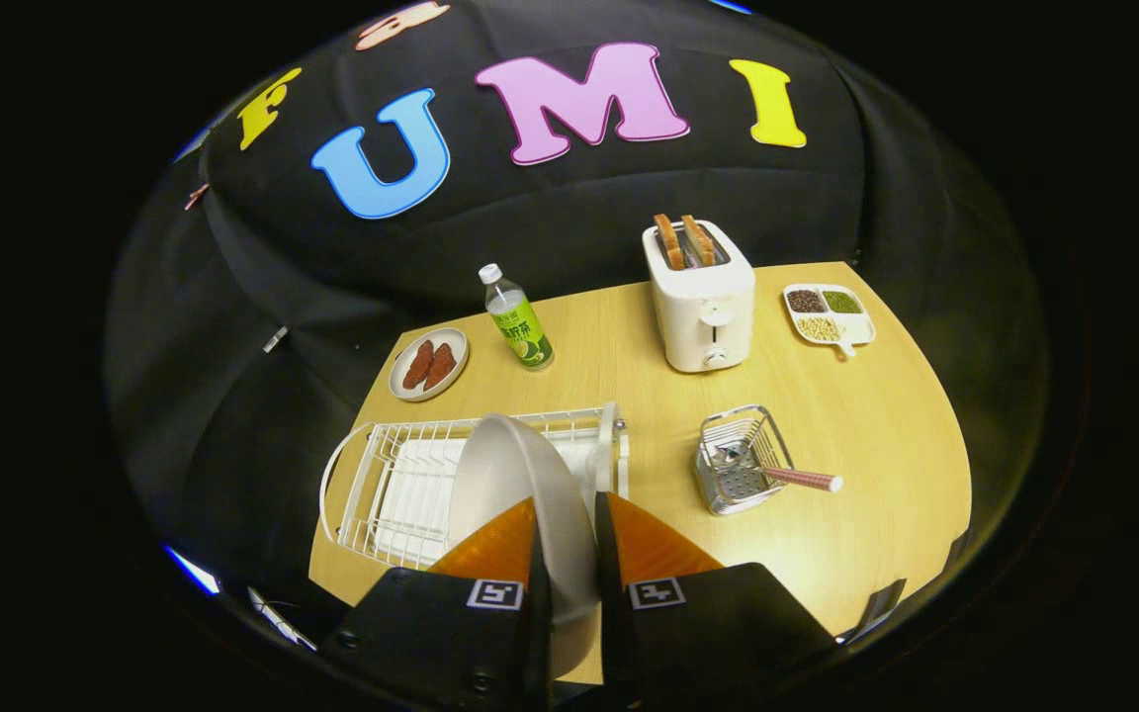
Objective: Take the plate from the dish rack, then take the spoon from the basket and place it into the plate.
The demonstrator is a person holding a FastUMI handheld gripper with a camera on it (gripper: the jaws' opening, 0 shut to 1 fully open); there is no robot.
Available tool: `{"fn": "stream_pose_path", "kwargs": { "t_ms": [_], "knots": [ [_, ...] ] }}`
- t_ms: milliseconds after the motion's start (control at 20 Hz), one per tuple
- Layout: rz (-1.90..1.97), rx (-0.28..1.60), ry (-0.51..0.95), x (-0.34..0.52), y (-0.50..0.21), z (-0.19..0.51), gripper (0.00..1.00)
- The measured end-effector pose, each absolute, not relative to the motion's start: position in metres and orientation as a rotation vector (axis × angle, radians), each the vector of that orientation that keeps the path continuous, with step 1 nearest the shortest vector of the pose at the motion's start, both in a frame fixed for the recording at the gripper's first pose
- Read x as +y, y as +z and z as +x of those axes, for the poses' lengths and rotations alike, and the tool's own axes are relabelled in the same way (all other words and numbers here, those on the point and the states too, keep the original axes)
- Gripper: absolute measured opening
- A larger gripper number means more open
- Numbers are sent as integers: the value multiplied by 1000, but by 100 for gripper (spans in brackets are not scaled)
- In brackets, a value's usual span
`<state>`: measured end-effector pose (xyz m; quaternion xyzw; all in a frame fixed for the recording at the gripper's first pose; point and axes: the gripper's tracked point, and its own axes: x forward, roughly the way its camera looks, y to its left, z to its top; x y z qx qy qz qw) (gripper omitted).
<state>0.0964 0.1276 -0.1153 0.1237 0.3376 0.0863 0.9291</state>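
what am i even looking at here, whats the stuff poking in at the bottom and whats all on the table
Those are the two fingers of a hand-held gripper; the camera rides on it and looks forward along them, bending everything like a fisheye. The fingers are shut on a pale plate, held on edge above the white dish rack. Beyond them, on the wooden table: a wire basket holding a spoon, a toaster with bread, a green-labelled bottle, a small plate of reddish food, and a divided dish of beans.
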Motion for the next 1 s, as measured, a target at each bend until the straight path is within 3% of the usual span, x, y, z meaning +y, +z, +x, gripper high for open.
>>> {"fn": "stream_pose_path", "kwargs": {
  "t_ms": [250, 600, 1000],
  "knots": [
    [330, 698, 174, 64, -122, 46, 24],
    [427, 811, 144, -11, -185, -15, 24],
    [465, 946, 181, -44, -267, 28, 24]
  ]
}}
